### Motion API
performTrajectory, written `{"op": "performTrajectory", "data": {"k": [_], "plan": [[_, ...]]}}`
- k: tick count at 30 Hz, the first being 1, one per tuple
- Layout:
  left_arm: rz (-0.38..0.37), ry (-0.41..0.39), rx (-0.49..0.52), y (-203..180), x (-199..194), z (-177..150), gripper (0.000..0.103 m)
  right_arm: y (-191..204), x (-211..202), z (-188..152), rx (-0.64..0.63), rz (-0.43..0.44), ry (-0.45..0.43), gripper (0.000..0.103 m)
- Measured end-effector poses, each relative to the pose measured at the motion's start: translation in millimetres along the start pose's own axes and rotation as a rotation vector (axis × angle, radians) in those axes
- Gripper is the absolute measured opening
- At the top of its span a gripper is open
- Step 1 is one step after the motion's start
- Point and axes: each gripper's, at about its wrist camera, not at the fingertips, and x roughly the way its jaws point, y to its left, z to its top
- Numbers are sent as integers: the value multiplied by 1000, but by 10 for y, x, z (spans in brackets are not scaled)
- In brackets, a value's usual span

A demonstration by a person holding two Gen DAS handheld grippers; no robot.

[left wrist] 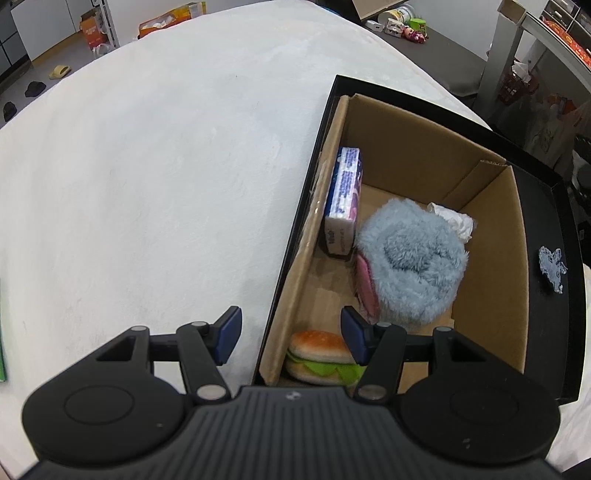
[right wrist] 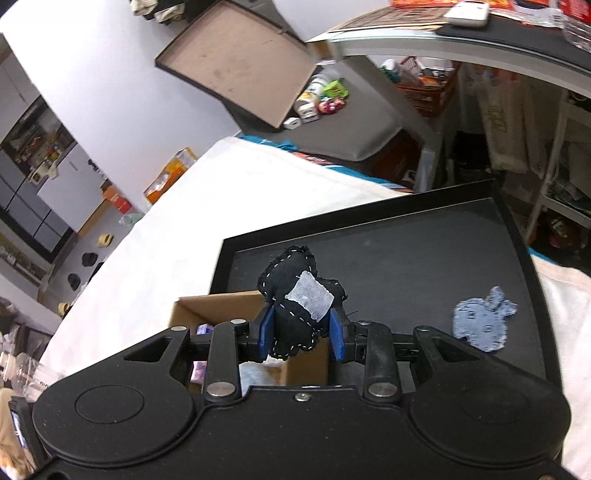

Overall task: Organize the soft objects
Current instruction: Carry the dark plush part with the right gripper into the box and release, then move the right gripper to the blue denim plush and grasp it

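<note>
An open cardboard box (left wrist: 491,266) stands inside a black tray (left wrist: 550,229) on the white-covered surface. In the box lie a fluffy blue plush (left wrist: 410,262), a tissue pack (left wrist: 343,199), a crumpled tissue (left wrist: 454,219) and a soft burger toy (left wrist: 321,356). My left gripper (left wrist: 291,336) is open and empty, straddling the box's near left wall. My right gripper (right wrist: 301,332) is shut on a black stitched fabric toy (right wrist: 295,295) with a white patch, held above the box (right wrist: 218,304). A blue denim patch (right wrist: 482,319) lies on the tray (right wrist: 406,258); it also shows in the left wrist view (left wrist: 552,269).
The white cloth surface (left wrist: 147,166) stretches left of the box. A second tray (right wrist: 236,62) leans against the wall. A desk with clutter (right wrist: 461,33) stands at the right. Boxes and slippers lie on the floor (left wrist: 59,70).
</note>
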Motion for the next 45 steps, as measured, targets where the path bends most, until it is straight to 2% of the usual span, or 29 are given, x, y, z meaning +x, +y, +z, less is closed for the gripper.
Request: {"op": "performTrajectory", "data": {"k": [11, 15, 18, 20, 23, 32, 38, 45], "plan": [[-15, -7, -25, 110, -18, -15, 57, 355, 120, -143, -44, 42, 53, 34], [-18, -22, -6, 92, -26, -36, 57, 443, 133, -206, -58, 53, 76, 37], [-12, -30, 38, 56, -26, -67, 49, 482, 158, -271, -65, 50, 98, 44], [8, -51, 71, 32, -41, -103, 36, 479, 181, -312, -64, 49, 121, 48], [-9, -32, 65, 46, -24, -120, 28, 464, 188, -352, -58, 36, 135, 56], [-16, -52, 48, 61, -65, -130, 12, 277, 1, -314, -48, -4, 85, 63], [-19, -58, 35, 73, -74, -113, 12, -51, -50, -325, 15, -67, 74, 63], [-5, -48, 28, 48, -88, -93, 12, -267, -102, -394, 25, -106, 69, 67]]}}
